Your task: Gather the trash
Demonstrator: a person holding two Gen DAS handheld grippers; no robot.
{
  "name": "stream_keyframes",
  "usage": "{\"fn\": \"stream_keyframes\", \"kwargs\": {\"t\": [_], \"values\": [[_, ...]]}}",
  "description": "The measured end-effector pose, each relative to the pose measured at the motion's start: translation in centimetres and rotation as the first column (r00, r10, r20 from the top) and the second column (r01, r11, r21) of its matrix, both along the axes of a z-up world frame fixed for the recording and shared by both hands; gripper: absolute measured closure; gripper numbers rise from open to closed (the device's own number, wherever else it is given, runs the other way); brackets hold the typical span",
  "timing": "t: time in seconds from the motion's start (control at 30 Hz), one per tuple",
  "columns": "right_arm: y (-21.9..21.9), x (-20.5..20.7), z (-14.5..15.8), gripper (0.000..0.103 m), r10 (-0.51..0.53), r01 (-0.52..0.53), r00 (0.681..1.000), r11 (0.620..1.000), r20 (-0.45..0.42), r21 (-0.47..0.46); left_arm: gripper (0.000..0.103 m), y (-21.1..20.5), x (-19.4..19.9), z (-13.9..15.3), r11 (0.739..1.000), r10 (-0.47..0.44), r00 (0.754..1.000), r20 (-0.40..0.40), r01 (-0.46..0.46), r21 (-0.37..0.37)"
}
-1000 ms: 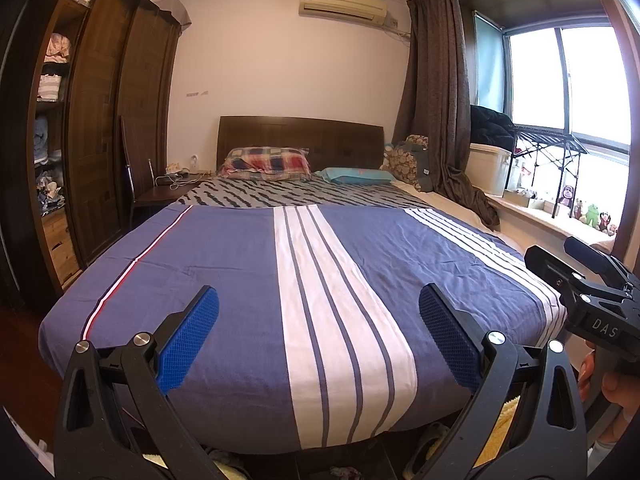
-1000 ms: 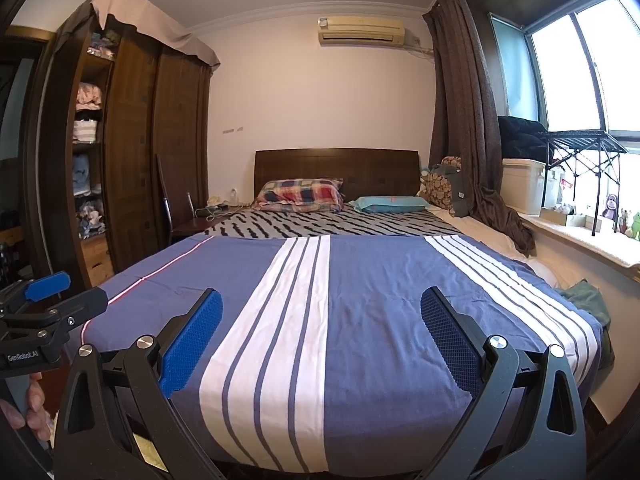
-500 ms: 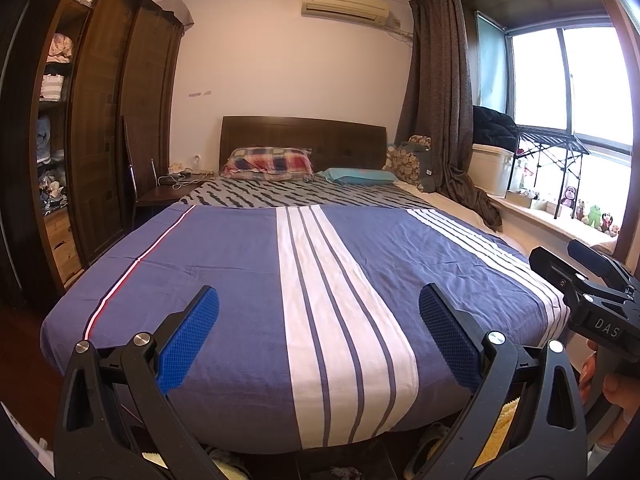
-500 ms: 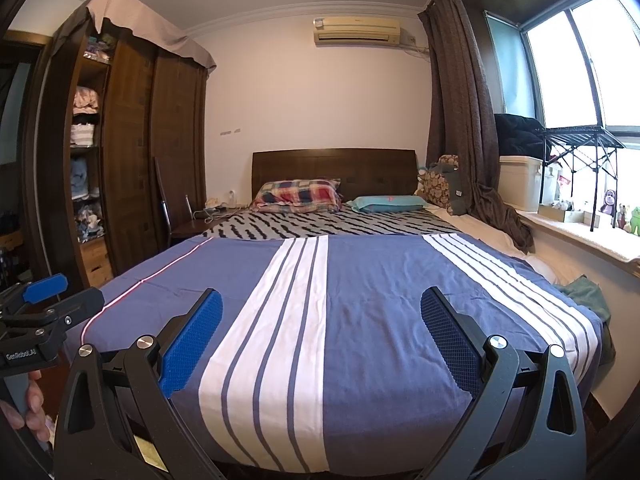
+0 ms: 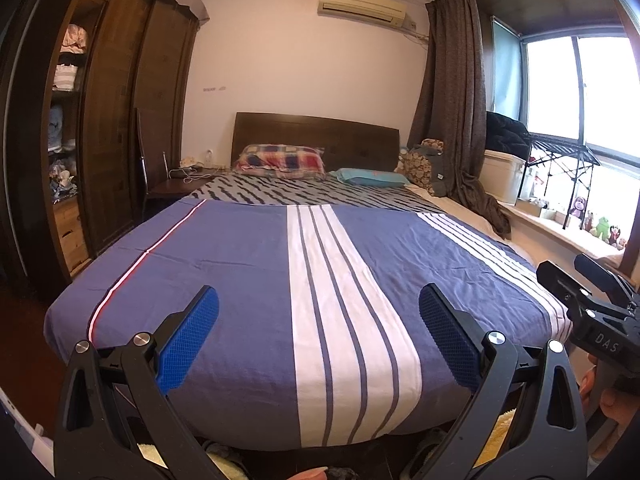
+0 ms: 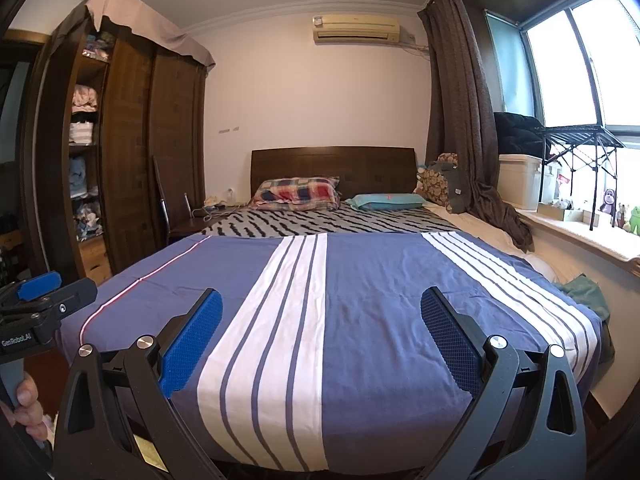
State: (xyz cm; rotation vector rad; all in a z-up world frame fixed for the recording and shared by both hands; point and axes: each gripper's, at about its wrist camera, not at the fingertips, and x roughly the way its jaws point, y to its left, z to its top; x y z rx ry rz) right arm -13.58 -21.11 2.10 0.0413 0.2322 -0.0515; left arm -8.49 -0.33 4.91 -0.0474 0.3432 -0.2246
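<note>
Fingers of left gripper (image 5: pixel 319 322) and right gripper (image 6: pixel 321 322) spread wide, holding nothing. Both hover at near foot of bed (image 5: pixel 248 280). Views barely shifted since a second ago. No trash identifiable yet; collecting likely not begun, still scanning.

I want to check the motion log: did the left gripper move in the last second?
Yes, slightly. In its own view the headboard and air conditioner sit a little further right than before, so the left gripper turned slightly left.
</note>
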Motion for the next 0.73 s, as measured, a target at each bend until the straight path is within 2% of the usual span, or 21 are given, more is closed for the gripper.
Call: {"fn": "stream_keyframes", "kwargs": {"t": [0.27, 0.73], "values": [[0.04, 0.21, 0.01, 0.003, 0.0, 0.0, 1.0, 1.0, -0.003, 0.0, 0.008, -0.24, -0.53, -0.05, 1.0, 0.006, 1.0, 0.026, -0.006, 0.001], [0.08, 0.28, -0.2, 0.003, -0.003, 0.003, 1.0, 1.0, -0.012, 0.002, 0.008, -0.49, -0.26, -0.13, 1.0, 0.01, 1.0, -0.006, -0.01, 0.001]]}}
